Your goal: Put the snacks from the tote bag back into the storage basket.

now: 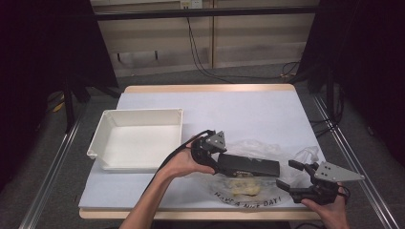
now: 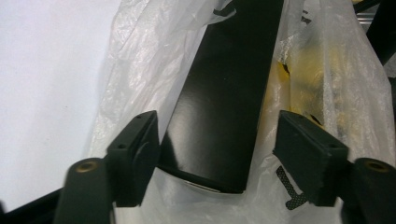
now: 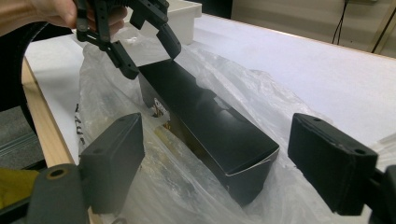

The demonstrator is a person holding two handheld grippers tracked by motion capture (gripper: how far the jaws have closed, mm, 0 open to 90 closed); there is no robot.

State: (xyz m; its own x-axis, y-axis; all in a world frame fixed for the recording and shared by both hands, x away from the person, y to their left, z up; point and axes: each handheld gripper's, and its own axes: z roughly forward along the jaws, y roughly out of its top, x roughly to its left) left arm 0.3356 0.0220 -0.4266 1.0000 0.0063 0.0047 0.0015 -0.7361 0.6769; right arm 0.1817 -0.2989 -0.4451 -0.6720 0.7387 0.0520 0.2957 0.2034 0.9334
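Note:
A long black box lies on top of a crumpled clear plastic bag near the table's front edge. The bag holds something yellow. My left gripper is open, its jaws either side of the box's left end with a gap on one side. My right gripper is open at the bag's right side and points at the box's other end, without touching it. In the right gripper view the left gripper straddles the far end of the box.
An empty white tray stands at the left on the white table cover. The wooden table edge runs close to the bag. Metal frame rails flank the table, and cables lie on the floor behind it.

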